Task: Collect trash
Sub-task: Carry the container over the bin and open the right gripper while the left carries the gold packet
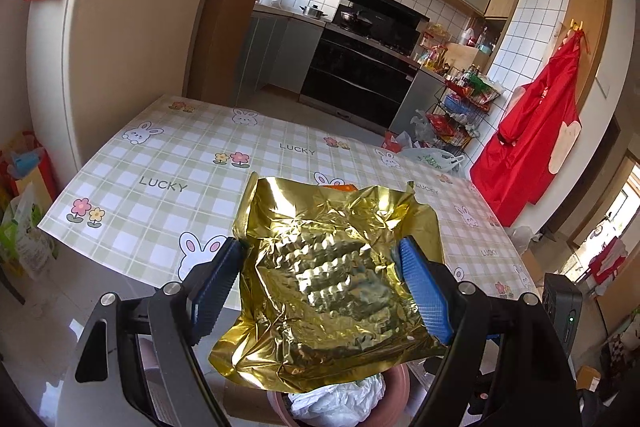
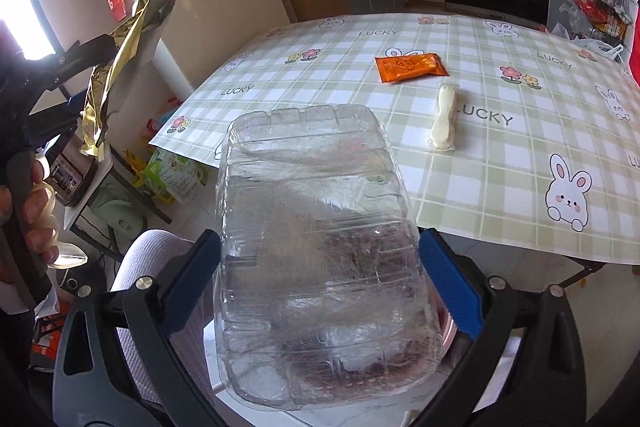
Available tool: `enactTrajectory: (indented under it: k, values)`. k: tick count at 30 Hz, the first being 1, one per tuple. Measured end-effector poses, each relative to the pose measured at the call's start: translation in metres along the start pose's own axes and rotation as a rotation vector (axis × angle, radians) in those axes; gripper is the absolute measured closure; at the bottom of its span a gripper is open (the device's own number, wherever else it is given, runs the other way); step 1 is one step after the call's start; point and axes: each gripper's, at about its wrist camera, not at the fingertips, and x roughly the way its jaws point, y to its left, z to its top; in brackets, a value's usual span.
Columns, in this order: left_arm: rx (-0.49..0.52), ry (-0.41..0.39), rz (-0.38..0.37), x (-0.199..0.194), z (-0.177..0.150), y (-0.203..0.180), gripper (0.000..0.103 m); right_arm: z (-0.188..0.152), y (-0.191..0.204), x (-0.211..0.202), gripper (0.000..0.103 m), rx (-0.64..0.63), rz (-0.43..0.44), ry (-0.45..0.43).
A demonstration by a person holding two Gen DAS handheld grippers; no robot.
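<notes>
1. The only writing that can be read is "LUCKY", printed several times on the green-checked tablecloth (image 2: 500, 163) among rabbits and flowers. The orange packet (image 2: 411, 67) carries a pale drawing, but its lettering is too small to read.
2. A pink bin (image 1: 394, 393) sits just off the near edge of the tablecloth, below the left gripper; white crumpled material (image 1: 340, 405) lies inside it.
3. The left gripper (image 1: 320, 287) has its fingers spread wide with the gold foil wrapper (image 1: 332, 283) between them, the blue pads (image 1: 424, 291) against its two sides. The wrapper is shiny, heavily creased, and embossed with rows of ridges; it hangs over the near edge of the tablecloth, above the bin.
4. The right gripper (image 2: 320, 275) has its fingers set wide on the clear plastic tray (image 2: 316, 247), pressing on both long sides. The tray is transparent, ribbed, scuffed, and empty, held off the near edge of the tablecloth.
5. On the tablecloth, the orange packet lies flat near the middle; a sealed white plastic spoon (image 2: 443, 119) lies just beside it, nearer the tray.
</notes>
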Motion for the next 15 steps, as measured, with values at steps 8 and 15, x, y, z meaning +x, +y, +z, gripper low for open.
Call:
enactTrajectory:
  k: [8, 15]
  values:
    - [-0.006, 0.101, -0.102, 0.030, -0.005, -0.018, 0.025, 0.001, -0.003, 0.000, 0.005, -0.037, -0.019, -0.018]
    - [0.160, 0.184, -0.168, 0.072, -0.007, -0.053, 0.025, -0.001, 0.009, -0.003, 0.005, -0.135, -0.040, -0.044]
